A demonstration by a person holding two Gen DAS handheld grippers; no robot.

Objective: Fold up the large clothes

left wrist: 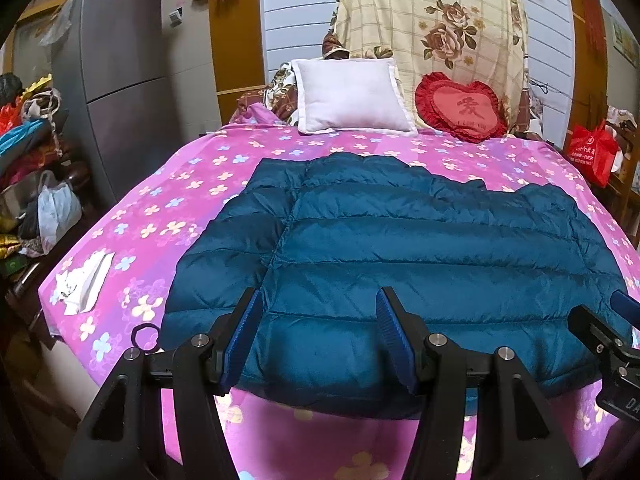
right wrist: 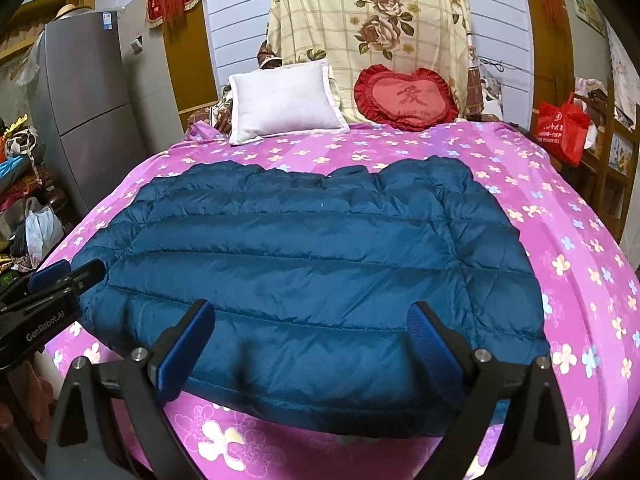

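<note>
Now the jacket point(left wrist: 400, 248) lies flat on the bed point(left wrist: 192, 184), a teal quilted puffer with its hem at the near edge and its upper end towards the pillows. Its quilt seams run side to side and, as folded, its long axis also runs across the bed. One sleeve is folded along the left side in the left view.

The bed wears a pink sheet with pale flowers. At its head sit a white pillow point(left wrist: 352, 96) and a red heart cushion point(left wrist: 460, 108), backed by a rose-print cloth point(left wrist: 432, 12). A grey fridge point(left wrist: 120, 80) stands to the left, a red bag point(left wrist: 592, 152) to the right, and a white packet point(left wrist: 84, 284) rests on the sheet's left corner.

The left claw point(left wrist: 316, 324) is spread, hovering over the hem at the jacket's left part, nothing pinched. The right claw point(right wrist: 312, 328) is spread wide over the hem further right, blue pads clear of the fabric. Both claws sit side by side at the near edge.
</note>
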